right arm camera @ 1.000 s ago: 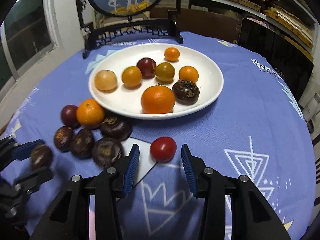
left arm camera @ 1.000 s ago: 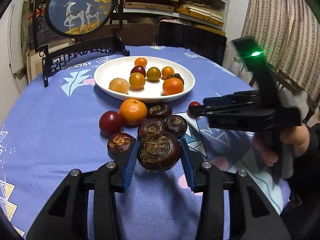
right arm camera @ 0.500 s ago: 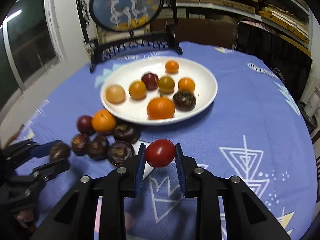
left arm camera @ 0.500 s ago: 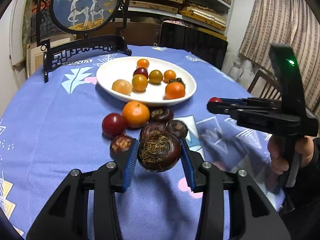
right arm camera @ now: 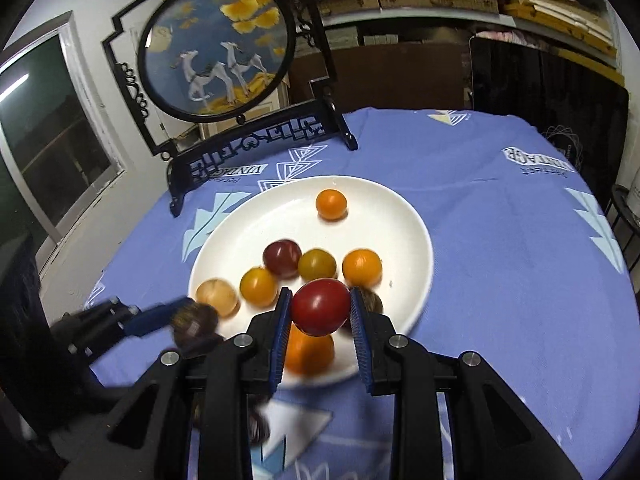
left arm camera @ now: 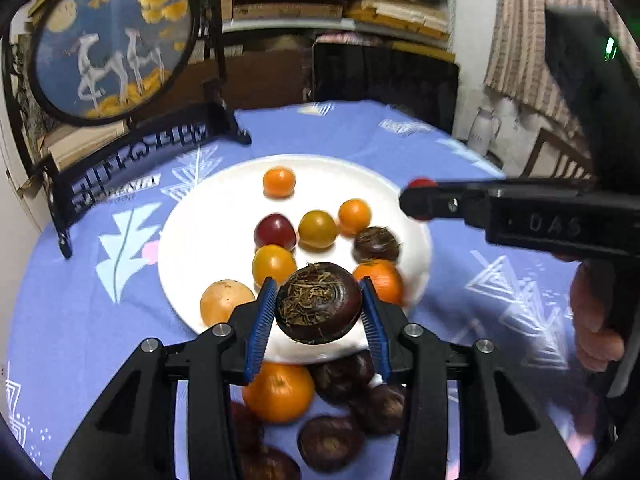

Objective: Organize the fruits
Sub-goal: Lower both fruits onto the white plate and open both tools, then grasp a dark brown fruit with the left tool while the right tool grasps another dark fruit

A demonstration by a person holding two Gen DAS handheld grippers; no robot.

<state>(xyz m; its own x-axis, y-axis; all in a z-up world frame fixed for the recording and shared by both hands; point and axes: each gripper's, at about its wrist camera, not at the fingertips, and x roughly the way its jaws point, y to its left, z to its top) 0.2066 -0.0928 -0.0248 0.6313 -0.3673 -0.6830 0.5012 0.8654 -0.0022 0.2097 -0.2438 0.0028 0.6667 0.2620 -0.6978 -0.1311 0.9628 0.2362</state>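
My left gripper [left arm camera: 319, 307] is shut on a dark brown water chestnut [left arm camera: 319, 306] and holds it above the near rim of the white plate [left arm camera: 192, 240]. My right gripper [right arm camera: 320, 312] is shut on a red tomato [right arm camera: 320, 306], held above the plate's [right arm camera: 400, 216] near side. The plate holds several small orange, yellow and dark red fruits, a tangerine [right arm camera: 308, 354] and a chestnut [left arm camera: 376, 244]. In the left wrist view the right gripper [left arm camera: 416, 204] reaches in from the right over the plate's right rim.
On the blue tablecloth before the plate lie a tangerine [left arm camera: 278, 392] and several dark chestnuts [left arm camera: 330, 442]. A round framed deer picture on a black stand [right arm camera: 216, 52] stands behind the plate. Shelves and a dark chair back lie beyond the table.
Both grippers rose and moved forward over the plate's near side, each carrying its fruit. The right gripper closed on the red tomato and lifted it off the cloth.
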